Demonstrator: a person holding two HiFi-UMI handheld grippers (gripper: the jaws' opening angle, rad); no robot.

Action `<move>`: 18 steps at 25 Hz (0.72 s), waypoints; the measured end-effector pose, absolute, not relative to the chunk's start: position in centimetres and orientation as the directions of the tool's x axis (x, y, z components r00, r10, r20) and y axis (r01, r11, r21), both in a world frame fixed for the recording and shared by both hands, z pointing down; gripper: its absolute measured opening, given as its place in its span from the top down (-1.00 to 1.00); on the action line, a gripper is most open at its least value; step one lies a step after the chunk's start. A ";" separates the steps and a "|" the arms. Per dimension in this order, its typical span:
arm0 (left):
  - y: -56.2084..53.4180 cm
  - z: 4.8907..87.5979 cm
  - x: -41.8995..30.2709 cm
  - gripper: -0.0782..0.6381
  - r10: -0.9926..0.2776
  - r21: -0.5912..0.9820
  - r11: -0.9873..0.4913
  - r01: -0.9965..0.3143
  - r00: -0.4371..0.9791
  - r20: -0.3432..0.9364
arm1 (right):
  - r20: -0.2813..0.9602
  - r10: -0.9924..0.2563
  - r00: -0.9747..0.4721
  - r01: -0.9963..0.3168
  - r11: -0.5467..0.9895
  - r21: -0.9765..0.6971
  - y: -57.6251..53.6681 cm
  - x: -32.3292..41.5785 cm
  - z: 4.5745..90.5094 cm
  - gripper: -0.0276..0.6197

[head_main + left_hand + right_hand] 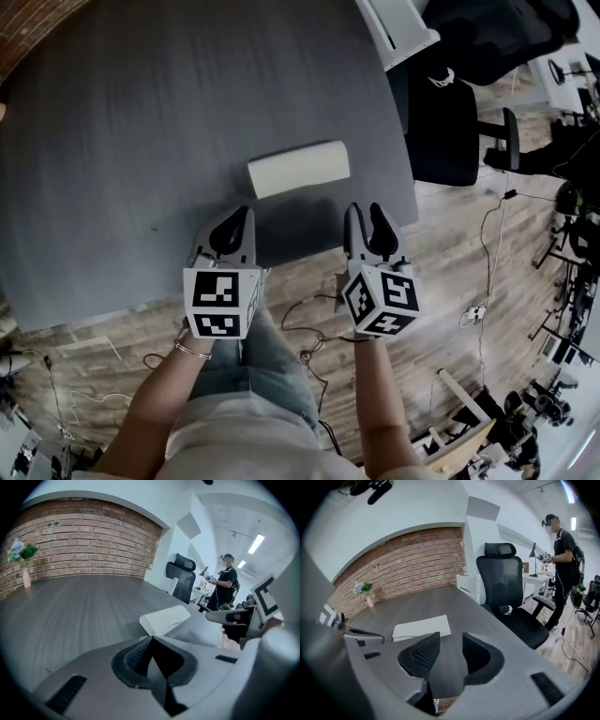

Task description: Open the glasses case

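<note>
The white glasses case (298, 169) lies closed on the grey counter (141, 141), just past both tools and touching neither. The left tool (242, 217) has its jaws together, holding nothing. The right tool (364, 212) has its jaws apart and empty. The case's opening edge is hard to see.

We look down on a dark grey wood-grain table (141, 141).
A cream-white oblong glasses case (298, 169) lies flat and closed on it, near the edge closest to us. At the far end, by the brick wall, we see a small pink vase of flowers (26, 577) standing upright, well apart from the case.
</note>
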State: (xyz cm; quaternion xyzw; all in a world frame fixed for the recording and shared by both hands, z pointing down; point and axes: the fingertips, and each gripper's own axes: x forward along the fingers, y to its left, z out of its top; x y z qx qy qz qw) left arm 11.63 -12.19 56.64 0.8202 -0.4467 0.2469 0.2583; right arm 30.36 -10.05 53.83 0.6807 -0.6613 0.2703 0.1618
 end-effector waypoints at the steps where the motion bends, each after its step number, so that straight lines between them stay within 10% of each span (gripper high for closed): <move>1: -12.1 56.8 11.7 0.77 -0.606 0.195 -0.473 -0.859 0.478 0.636 | 0.585 -0.810 -0.031 -0.989 -0.059 -0.134 -10.1 30.3 54.0 0.45; 18: -12.6 58.3 13.9 0.77 -0.525 0.072 -0.554 -0.829 0.415 0.743 | 0.611 -0.771 -0.179 -0.977 0.214 -0.016 -13.2 28.3 55.2 0.43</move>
